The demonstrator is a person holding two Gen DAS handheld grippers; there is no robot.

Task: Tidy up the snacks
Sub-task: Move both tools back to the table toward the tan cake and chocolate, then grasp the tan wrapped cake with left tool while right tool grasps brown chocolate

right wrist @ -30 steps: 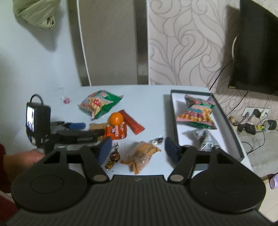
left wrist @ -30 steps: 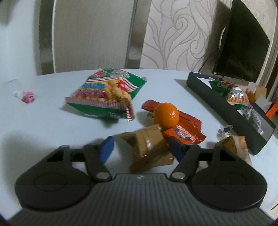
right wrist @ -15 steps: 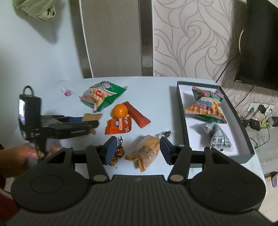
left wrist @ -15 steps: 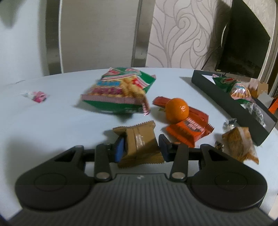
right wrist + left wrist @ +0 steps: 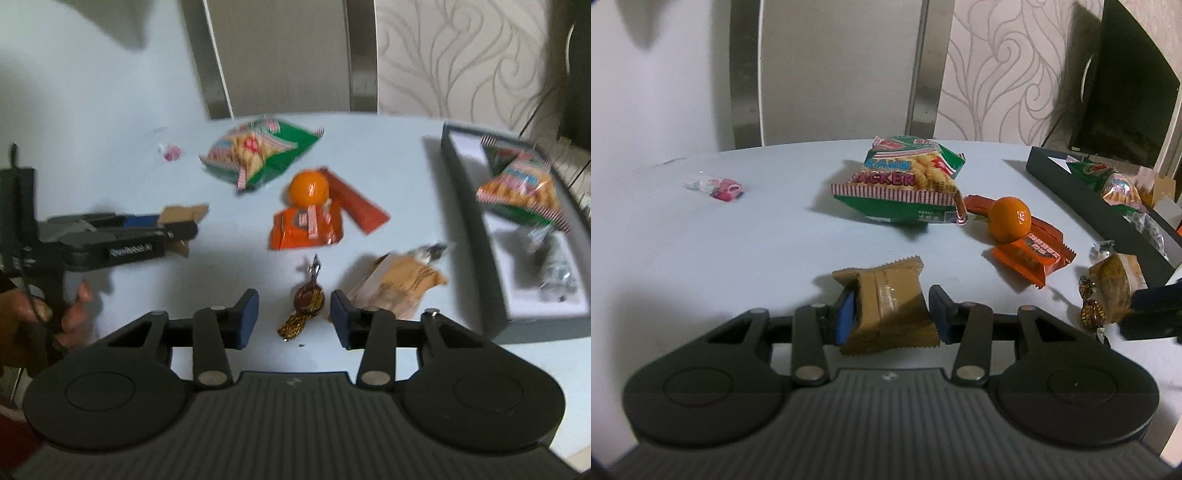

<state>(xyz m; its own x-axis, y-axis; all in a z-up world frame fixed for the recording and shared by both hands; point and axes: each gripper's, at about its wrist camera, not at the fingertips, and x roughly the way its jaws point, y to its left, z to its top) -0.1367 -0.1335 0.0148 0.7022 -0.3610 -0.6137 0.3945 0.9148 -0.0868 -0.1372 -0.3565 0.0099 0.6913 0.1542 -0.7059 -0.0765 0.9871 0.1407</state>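
Brown biscuit packet [image 5: 886,310]: we hold it in the left hand-held gripper [image 5: 892,317], pads closed against its sides, near the orange [image 5: 1010,220], for carrying to the box [image 5: 476,206]. Right hand-held gripper [image 5: 294,318]: parted, empty, straddling a foil candy [image 5: 308,299], likely next. Loose snacks crowd the surface [image 5: 738,251] beside the orange.
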